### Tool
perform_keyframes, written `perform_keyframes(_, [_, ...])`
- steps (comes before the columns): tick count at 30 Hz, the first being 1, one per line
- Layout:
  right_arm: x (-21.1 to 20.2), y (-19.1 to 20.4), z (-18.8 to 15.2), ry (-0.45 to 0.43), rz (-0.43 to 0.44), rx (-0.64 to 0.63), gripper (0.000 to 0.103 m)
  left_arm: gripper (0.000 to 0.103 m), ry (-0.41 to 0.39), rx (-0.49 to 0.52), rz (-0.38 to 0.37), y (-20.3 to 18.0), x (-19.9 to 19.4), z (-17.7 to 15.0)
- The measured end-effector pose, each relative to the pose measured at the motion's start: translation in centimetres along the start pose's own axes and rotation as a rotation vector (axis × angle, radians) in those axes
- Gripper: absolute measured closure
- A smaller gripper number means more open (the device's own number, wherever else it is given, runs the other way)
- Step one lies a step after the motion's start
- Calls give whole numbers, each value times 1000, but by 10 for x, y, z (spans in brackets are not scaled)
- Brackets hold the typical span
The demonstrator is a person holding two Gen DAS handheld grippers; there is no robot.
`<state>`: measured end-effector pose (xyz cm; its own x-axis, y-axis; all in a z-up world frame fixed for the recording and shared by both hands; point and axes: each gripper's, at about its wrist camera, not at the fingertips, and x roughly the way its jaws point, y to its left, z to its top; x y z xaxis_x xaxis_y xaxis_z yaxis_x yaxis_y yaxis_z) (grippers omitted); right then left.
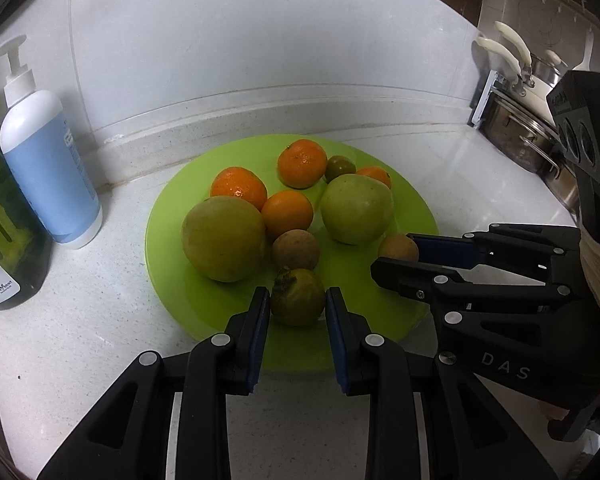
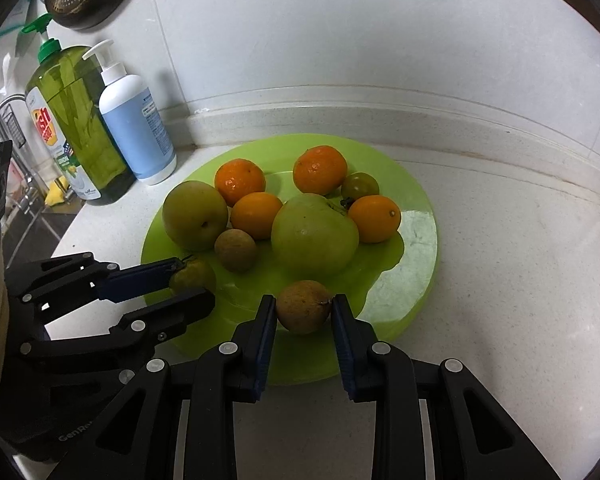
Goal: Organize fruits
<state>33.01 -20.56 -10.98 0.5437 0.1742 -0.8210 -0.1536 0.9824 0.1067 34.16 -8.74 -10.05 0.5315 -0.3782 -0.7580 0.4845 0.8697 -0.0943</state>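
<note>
A lime green plate [image 1: 228, 312] [image 2: 412, 240] on the white counter carries several fruits: oranges, two large green apples [image 1: 356, 208] [image 2: 314, 234] and small brownish fruits. My left gripper [image 1: 298, 306] [image 2: 190, 280] is closed around a small green-orange fruit [image 1: 298, 298] [image 2: 194, 274] at the plate's near edge. My right gripper [image 2: 304, 308] [image 1: 396, 256] is closed around a small brown fruit [image 2: 304, 306] [image 1: 398, 246] at the plate's near right. Both fruits rest on the plate.
A blue-and-white pump bottle [image 1: 46, 168] [image 2: 136, 124] and a green dish soap bottle [image 2: 74, 128] [image 1: 4, 216] stand left of the plate by the wall. Steel pots [image 1: 528, 128] sit to the right. A sink rack [image 2: 16, 148] is at far left.
</note>
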Motion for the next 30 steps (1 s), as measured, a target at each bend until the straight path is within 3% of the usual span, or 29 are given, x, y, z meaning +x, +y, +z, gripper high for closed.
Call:
perform_keyframes(3, [0, 1, 0, 0, 2, 2, 74, 69, -4, -5, 4, 1, -1, 0])
perform_keyframes(9, [-3, 3, -1, -6, 5, 16, 67, 68, -28, -29, 29, 2, -16, -3])
perform_keyframes(17, [-39, 12, -10, -70, -31, 16, 64, 63, -74, -78, 95, -2, -61, -11])
perform_keyframes(24, [-88, 28, -22, -158, -59, 25, 53, 41, -146, -84, 161, -11, -112, -26])
perform_keyframes(30, [-135, 42, -49, -224, -101, 34, 40, 30, -205, -62, 211, -21, -154, -46])
